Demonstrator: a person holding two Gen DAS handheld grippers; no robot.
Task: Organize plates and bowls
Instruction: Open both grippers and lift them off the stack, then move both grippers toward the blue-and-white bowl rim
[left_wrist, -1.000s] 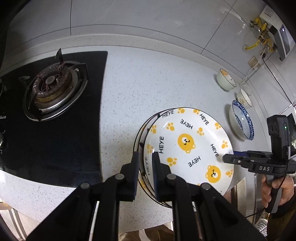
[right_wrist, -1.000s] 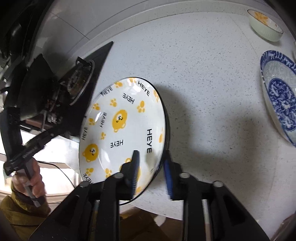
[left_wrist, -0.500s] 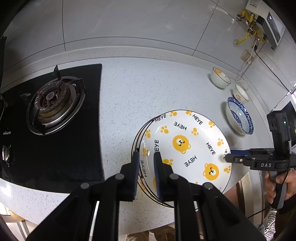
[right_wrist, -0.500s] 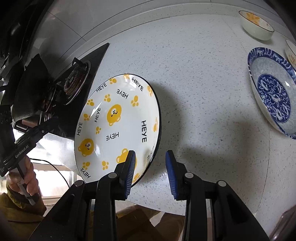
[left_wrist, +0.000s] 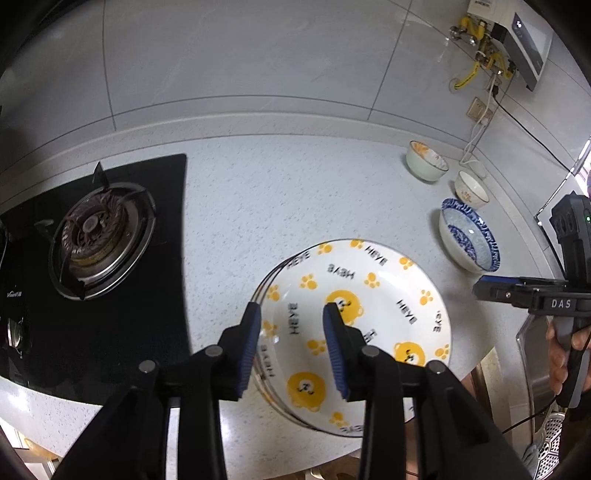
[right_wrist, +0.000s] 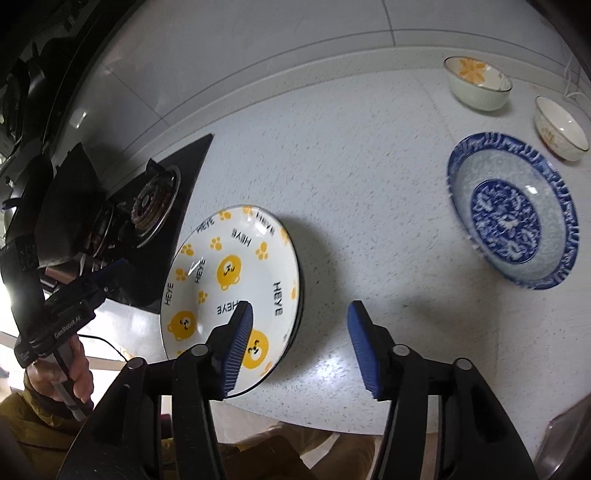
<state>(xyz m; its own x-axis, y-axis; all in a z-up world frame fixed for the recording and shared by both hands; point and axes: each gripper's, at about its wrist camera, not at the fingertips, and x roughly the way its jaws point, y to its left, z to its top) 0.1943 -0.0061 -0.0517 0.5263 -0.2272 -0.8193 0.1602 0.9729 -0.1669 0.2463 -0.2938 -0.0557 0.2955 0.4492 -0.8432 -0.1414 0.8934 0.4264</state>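
Note:
A stack of white plates with yellow bears and "HEYE" lettering (left_wrist: 354, 317) lies on the speckled counter near its front edge; it also shows in the right wrist view (right_wrist: 236, 291). My left gripper (left_wrist: 291, 328) is open and empty above the stack's left rim. My right gripper (right_wrist: 299, 332) is open and empty, raised over the stack's right edge; it shows at the right in the left wrist view (left_wrist: 491, 290). A blue-patterned bowl (right_wrist: 513, 210) sits to the right, with two small white bowls (right_wrist: 478, 83) (right_wrist: 561, 127) behind it.
A black gas hob with a burner (left_wrist: 96, 236) lies left of the plates. The counter's front edge (right_wrist: 332, 424) runs just below the stack. A metal sink rim (left_wrist: 532, 369) is at the far right. The tiled wall carries pipes and a heater (left_wrist: 517, 40).
Both grippers opened and let go of the top plate, which now rests on the stack. Both grippers pulled up and back from it.

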